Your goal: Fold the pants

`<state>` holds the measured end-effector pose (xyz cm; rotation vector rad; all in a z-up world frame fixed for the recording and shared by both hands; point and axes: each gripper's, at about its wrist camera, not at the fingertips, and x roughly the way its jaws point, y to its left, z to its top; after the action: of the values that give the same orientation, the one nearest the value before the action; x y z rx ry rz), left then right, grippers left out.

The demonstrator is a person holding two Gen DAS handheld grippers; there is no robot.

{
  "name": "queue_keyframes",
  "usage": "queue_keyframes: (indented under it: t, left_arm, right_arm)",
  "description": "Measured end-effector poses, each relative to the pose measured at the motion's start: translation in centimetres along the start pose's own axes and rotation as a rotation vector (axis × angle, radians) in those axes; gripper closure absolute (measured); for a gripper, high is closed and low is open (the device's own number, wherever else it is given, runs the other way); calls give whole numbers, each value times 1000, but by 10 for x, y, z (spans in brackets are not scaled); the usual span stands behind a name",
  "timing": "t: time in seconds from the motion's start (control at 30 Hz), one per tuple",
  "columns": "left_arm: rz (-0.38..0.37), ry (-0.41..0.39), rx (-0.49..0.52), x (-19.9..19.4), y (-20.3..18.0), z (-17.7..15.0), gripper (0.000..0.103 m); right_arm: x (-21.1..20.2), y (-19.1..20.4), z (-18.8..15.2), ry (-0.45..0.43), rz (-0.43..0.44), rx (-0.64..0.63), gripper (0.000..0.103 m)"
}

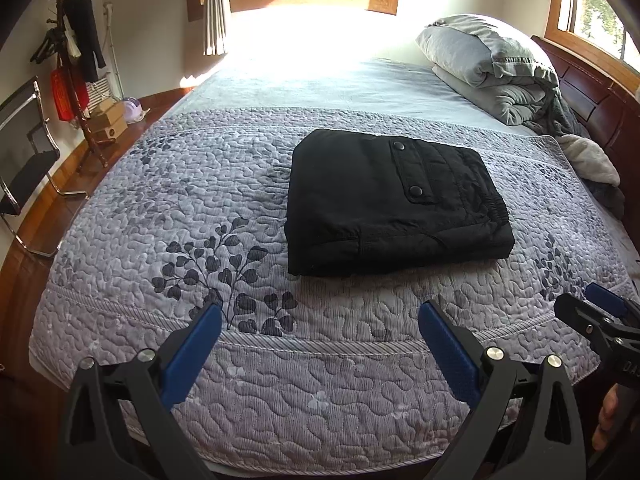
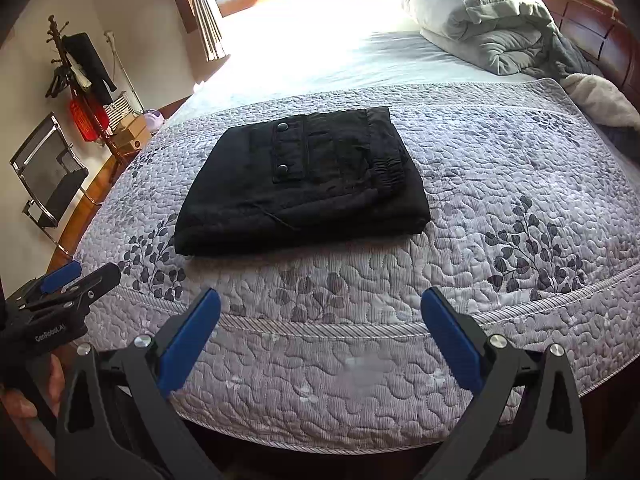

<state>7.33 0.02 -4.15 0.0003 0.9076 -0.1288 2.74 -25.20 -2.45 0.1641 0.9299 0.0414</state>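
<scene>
Black pants [image 1: 392,204] lie folded into a compact rectangle on the quilted grey bedspread [image 1: 200,208], pocket flap with two snaps facing up. They also show in the right wrist view [image 2: 304,192]. My left gripper [image 1: 320,316] is open and empty, held above the near edge of the bed, short of the pants. My right gripper [image 2: 320,300] is open and empty, also near the bed's front edge. Each gripper shows at the edge of the other's view: the right gripper [image 1: 600,308] and the left gripper [image 2: 64,284].
Folded grey duvet and pillow [image 1: 492,64] lie at the head of the bed by the wooden headboard [image 1: 592,92]. A chair [image 1: 28,160], a coat stand [image 1: 72,64] and boxes [image 1: 108,120] stand on the floor to the left.
</scene>
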Motion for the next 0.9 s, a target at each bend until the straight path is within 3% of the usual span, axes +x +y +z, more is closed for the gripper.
queue_keyframes:
  t: [0.9]
  left_arm:
    - [8, 13, 13, 8, 0, 0, 4]
  right_arm:
    - [7, -5, -1, 9, 1, 6, 3]
